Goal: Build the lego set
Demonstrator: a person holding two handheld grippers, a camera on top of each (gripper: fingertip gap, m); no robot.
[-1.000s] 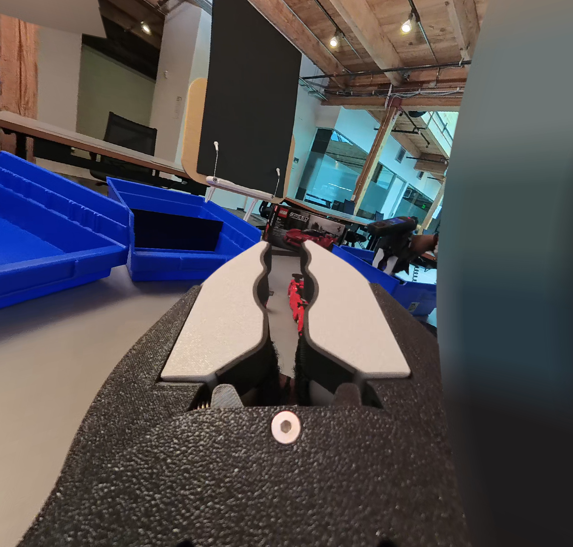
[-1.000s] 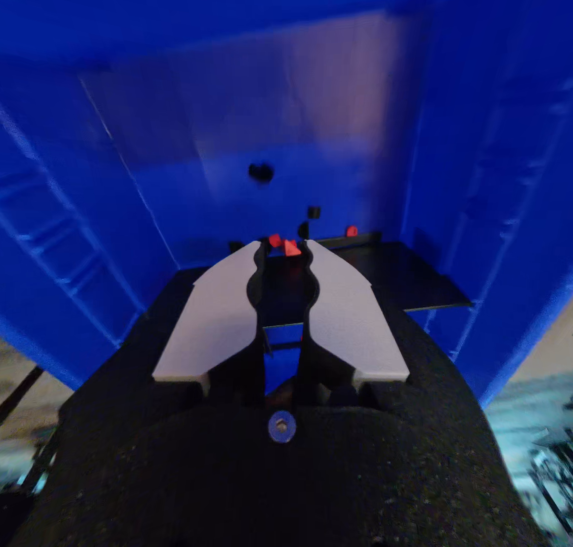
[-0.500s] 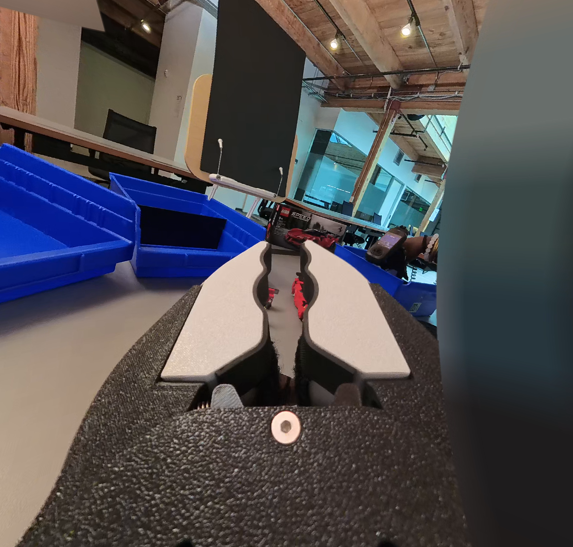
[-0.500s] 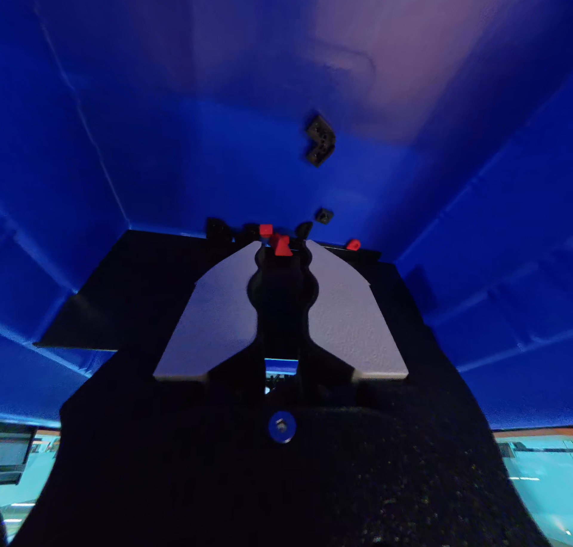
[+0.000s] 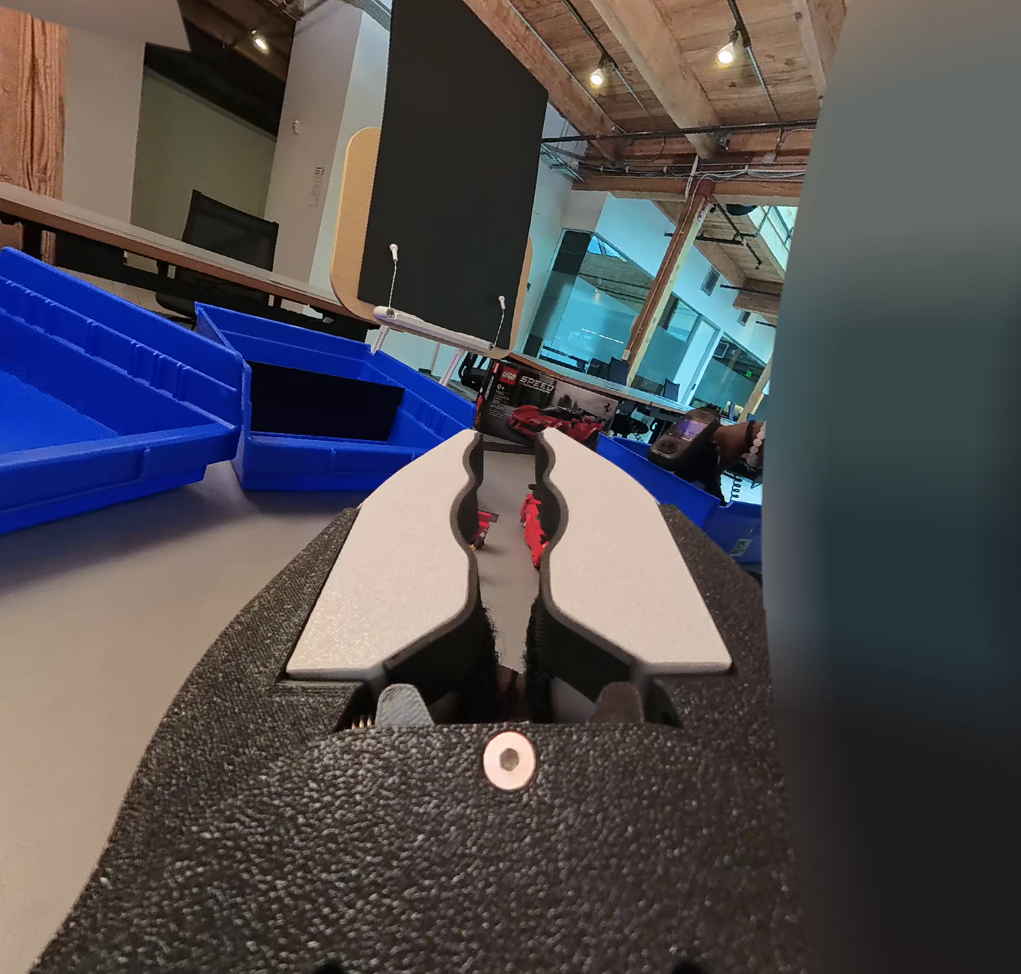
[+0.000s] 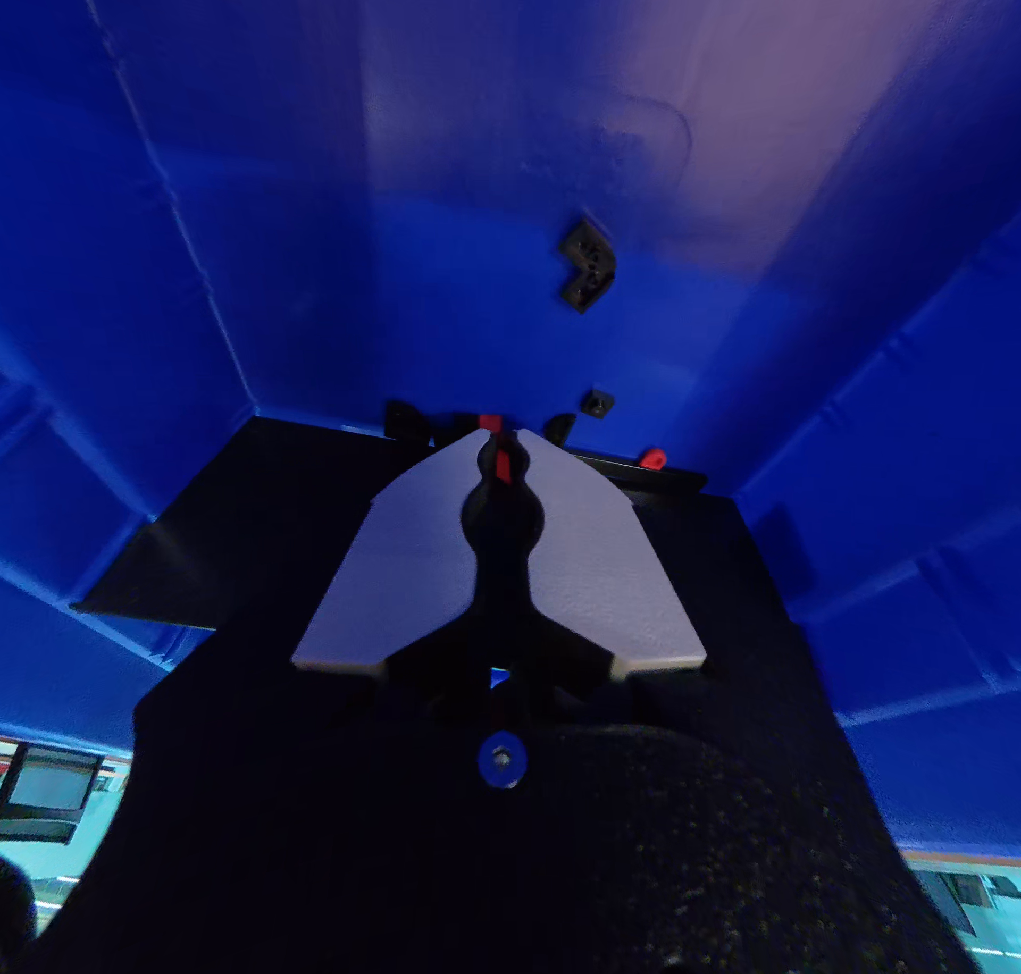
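In the right wrist view, my right gripper (image 6: 503, 439) is down inside a blue bin (image 6: 276, 229), shut on a small red lego piece (image 6: 503, 464) pinched between the fingertips. More loose pieces lie just ahead: another red piece (image 6: 489, 423), a red one (image 6: 653, 458) to the right, and a black L-shaped piece (image 6: 588, 265). In the left wrist view, my left gripper (image 5: 508, 439) rests low over the grey table, narrowly open and empty. A red lego assembly (image 5: 533, 527) and a small red part (image 5: 485, 522) sit on the table ahead of it.
The lego box (image 5: 547, 411) stands at the back of the table. Two blue bins (image 5: 110, 411) (image 5: 331, 428) sit to the left, another (image 5: 663, 483) to the right with the other gripper (image 5: 685, 445) at it. A black divider (image 6: 276, 522) crosses the bin's floor. The grippers' ends are close to 60 cm from one another.
My right gripper moved in over the red piece by the divider and closed on it. The left gripper stayed almost still and narrowly open.
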